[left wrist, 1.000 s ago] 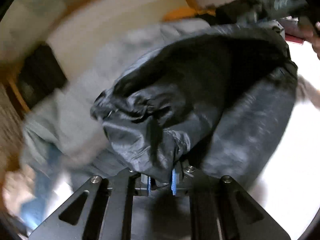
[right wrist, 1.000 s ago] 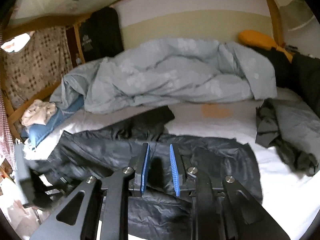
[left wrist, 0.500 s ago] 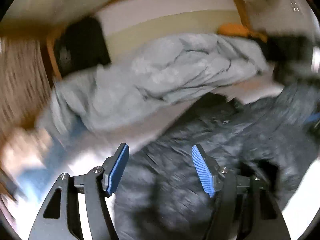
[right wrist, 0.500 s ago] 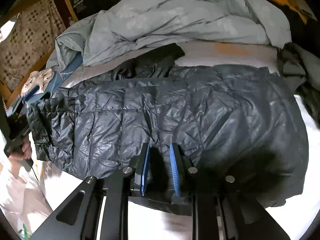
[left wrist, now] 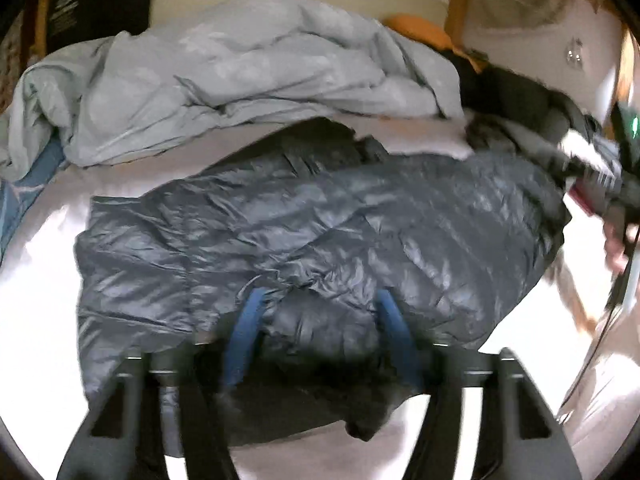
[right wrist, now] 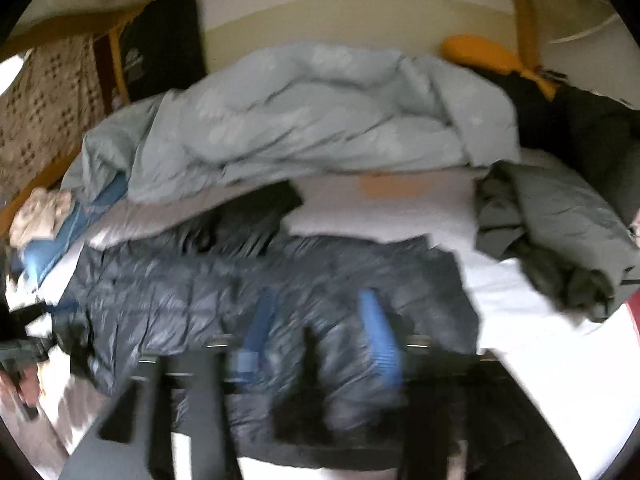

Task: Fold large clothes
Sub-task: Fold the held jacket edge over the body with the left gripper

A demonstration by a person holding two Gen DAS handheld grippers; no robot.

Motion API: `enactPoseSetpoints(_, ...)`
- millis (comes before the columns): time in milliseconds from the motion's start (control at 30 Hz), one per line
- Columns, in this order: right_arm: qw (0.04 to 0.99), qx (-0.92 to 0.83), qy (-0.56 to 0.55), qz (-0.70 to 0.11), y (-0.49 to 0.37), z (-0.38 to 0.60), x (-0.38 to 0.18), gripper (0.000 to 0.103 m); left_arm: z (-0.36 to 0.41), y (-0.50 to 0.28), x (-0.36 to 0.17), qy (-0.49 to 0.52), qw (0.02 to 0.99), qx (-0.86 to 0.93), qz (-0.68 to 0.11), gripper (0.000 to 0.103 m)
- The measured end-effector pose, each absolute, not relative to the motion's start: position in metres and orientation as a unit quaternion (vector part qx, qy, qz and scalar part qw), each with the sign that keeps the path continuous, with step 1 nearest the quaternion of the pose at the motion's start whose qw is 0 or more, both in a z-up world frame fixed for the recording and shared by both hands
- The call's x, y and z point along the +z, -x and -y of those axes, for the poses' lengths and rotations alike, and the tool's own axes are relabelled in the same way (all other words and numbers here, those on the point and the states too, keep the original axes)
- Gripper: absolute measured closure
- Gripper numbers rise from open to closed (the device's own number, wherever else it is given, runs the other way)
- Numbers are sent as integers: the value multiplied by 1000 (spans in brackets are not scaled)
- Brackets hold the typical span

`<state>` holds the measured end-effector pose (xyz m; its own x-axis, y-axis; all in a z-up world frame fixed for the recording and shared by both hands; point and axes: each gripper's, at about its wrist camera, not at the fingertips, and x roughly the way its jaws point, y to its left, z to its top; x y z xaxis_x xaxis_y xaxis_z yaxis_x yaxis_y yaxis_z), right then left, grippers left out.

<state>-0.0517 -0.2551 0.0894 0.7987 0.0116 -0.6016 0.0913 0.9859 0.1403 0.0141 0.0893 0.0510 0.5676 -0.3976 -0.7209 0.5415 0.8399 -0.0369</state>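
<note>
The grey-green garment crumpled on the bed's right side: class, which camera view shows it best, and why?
The right wrist view: the grey-green garment lies whole and unobstructed on the white sheet. The left wrist view shows only a blurred dark edge at the right, which cannot be identified for certain.

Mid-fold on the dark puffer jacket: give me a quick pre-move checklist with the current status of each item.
1. Puffer jacket spread flat on the white sheet: ok, though wrinkled.
2. Left claw over the near hem: ok; its jaws are closing with a fabric bulge between them.
3. Left claw firmly pinching the fabric: cannot tell, blurred.
4. Right claw clear of the jacket: not ok; its jaws are opening with fabric between them.
5. Grey-green garment apart from the jacket: ok, sheet shows between them.
6. Light blue duvet out of the fold area: ok, it is bunched behind the jacket.
</note>
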Motion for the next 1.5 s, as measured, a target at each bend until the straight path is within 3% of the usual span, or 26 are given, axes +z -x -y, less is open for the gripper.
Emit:
enactPoseSetpoints(33,947,-28,-89,-309,54,262,92,42,-83,-14,47,-114,881,-260,-379,87)
enactPoseSetpoints(100,944,-33,-100,-314,52,275,91,42,-75,-17,42,-123,879,-260,-380,100)
enactPoseSetpoints(433,932,-30,-111,-344,42,290,75,42,-89,-80,74,-135,928,-120,-326,100)
enactPoseSetpoints(700,932,-3,-100,-349,35,280,66,42,-101,-87,33,-197,913,-53,-354,100)
enactPoseSetpoints(767,929,-20,-83,-359,30,277,60,61,-100,-90,26,-195,909,-49,-364,100)
enactPoseSetpoints(833,913,-54,-54,-400,17,275,46,71,-100,-92,24,-183,907,-51,-375,100)
enactPoseSetpoints(1000,873,-60,-92,-476,-3,287,7,72,-92,-80,22,-211,898,-46,-384,100)
enactPoseSetpoints(1133,901,-27,-136,-411,14,293,34,72,-108,-75,34,-199,904,-27,-378,100)
enactPoseSetpoints(1200,925,-13,-144,-351,30,297,60,69,-125,-79,41,-175,908,-14,-381,100)
enactPoseSetpoints(1267,941,-19,-144,-305,43,301,77,38,-139,-81,46,-158,910,2,-383,100)
enactPoseSetpoints(1500,943,-42,-182,-274,49,320,86,35,-164,-80,63,-155,916,58,-364,100)
